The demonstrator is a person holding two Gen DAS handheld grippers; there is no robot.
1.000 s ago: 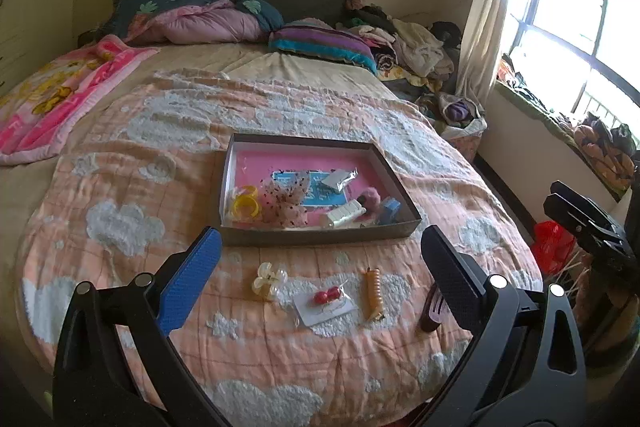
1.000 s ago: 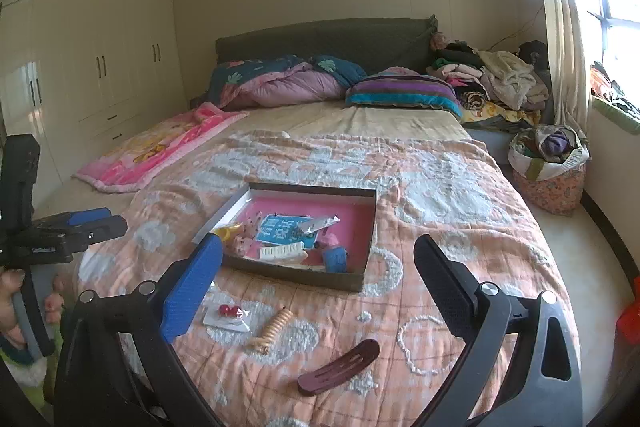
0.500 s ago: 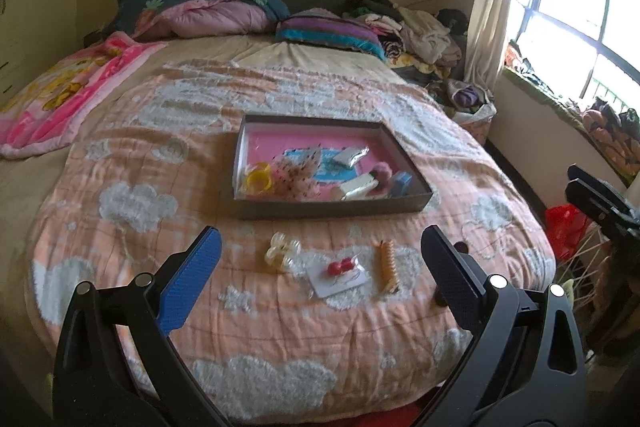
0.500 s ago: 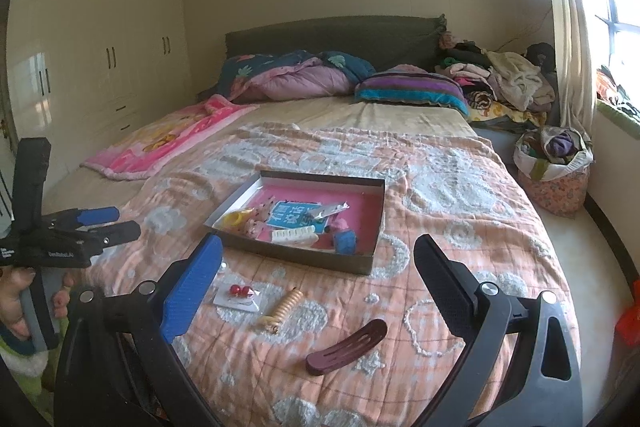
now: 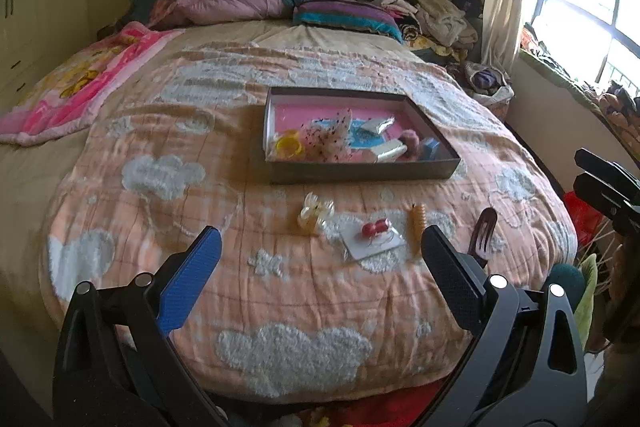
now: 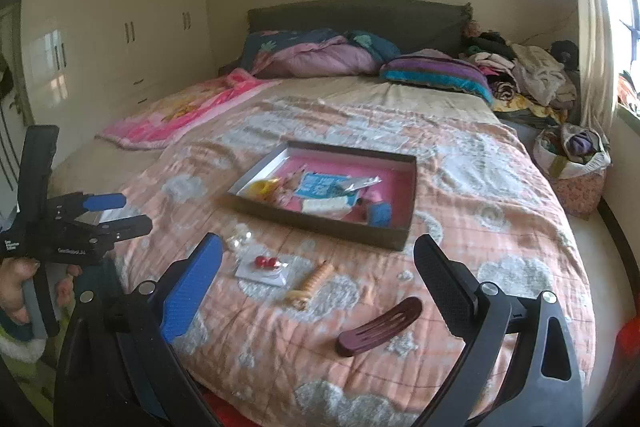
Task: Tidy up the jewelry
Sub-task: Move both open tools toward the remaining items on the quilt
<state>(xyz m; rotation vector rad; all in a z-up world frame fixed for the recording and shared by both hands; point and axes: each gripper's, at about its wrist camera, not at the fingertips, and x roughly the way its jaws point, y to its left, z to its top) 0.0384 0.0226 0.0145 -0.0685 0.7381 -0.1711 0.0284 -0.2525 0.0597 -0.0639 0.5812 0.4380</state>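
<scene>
A shallow dark box (image 5: 360,173) with a pink floor sits mid-bed and holds several hair and jewelry pieces; it also shows in the right wrist view (image 6: 320,223). In front of it lie a clear claw clip (image 5: 315,211), red earrings on a card (image 5: 374,231), an orange spiral clip (image 5: 417,223) and a maroon barrette (image 6: 380,327). My left gripper (image 5: 320,283) is open and empty, held back from the bed's foot. My right gripper (image 6: 320,287) is open and empty, above the bed's near edge.
The bed wears an orange cloud quilt (image 5: 200,219). A pink blanket (image 6: 180,115) and pillows (image 6: 320,55) lie at the head. Clothes pile at the right (image 6: 532,71), with a basket (image 6: 572,163) on the floor. Wardrobes (image 6: 100,27) stand on the left.
Both grippers have pulled back and risen from the bed, so the box and loose pieces look smaller and farther. Both stay open. Nothing on the bed has moved.
</scene>
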